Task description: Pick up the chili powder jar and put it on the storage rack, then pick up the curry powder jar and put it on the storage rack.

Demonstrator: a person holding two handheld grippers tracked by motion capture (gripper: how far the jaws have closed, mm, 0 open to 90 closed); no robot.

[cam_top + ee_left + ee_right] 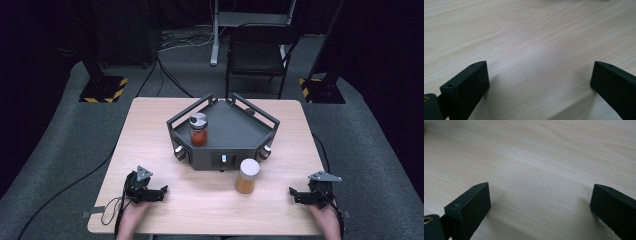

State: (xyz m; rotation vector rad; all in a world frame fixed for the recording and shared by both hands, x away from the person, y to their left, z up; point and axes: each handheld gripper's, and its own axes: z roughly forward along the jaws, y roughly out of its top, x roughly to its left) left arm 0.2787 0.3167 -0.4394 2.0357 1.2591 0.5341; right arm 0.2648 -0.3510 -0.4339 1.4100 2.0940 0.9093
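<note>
In the high view, the left gripper (161,192) rests low on the table (150,130) in the lower left of the frame, held by a hand (131,212) that comes in from the bottom edge, and its jaws point toward the middle of the frame. The right gripper (293,194) sits in the lower right, held by the other hand (325,217), with its jaws pointing back toward the middle. Both gripper views show each pair of black jaws spread wide apart over bare pale wood, with nothing between them. A jar (247,175) with a pale lid and orange contents stands upright between the two grippers, nearer the right one and apart from both, just in front of a dark tray (240,127) at the centre of the frame. A second jar (198,129) with red contents and a silver lid stands upright inside the tray, at its left side.
</note>
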